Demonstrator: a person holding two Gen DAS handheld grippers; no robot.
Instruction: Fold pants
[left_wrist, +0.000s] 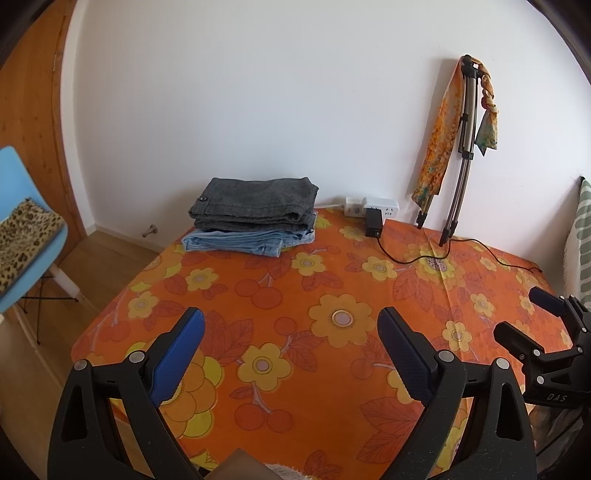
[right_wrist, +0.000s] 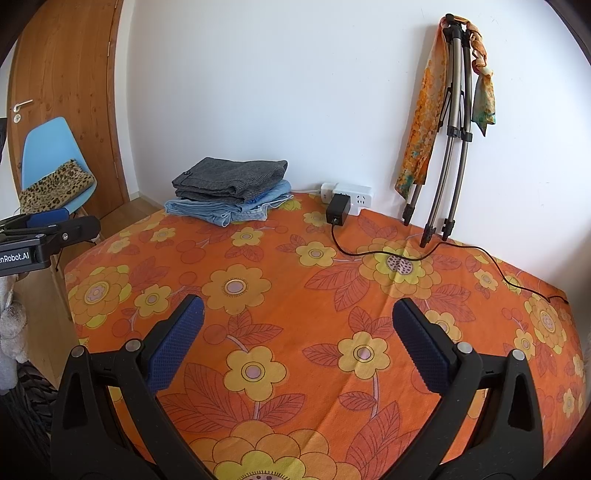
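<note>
Folded dark grey pants (left_wrist: 255, 203) (right_wrist: 231, 179) lie on top of folded light blue jeans (left_wrist: 251, 240) (right_wrist: 229, 208) at the far left corner of the table, by the wall. My left gripper (left_wrist: 291, 325) is open and empty, above the near part of the orange flowered tablecloth (left_wrist: 295, 295). My right gripper (right_wrist: 297, 314) is open and empty over the same cloth (right_wrist: 314, 295). The right gripper also shows at the right edge of the left wrist view (left_wrist: 532, 314); the left gripper shows at the left edge of the right wrist view (right_wrist: 55, 225).
A white power strip (left_wrist: 373, 208) (right_wrist: 347, 195) with a black adapter (right_wrist: 338, 214) and its cable (right_wrist: 461, 251) lies at the back. A folded tripod (right_wrist: 447, 147) with scarves leans on the wall. A blue chair (right_wrist: 51, 158) stands left by the wooden door.
</note>
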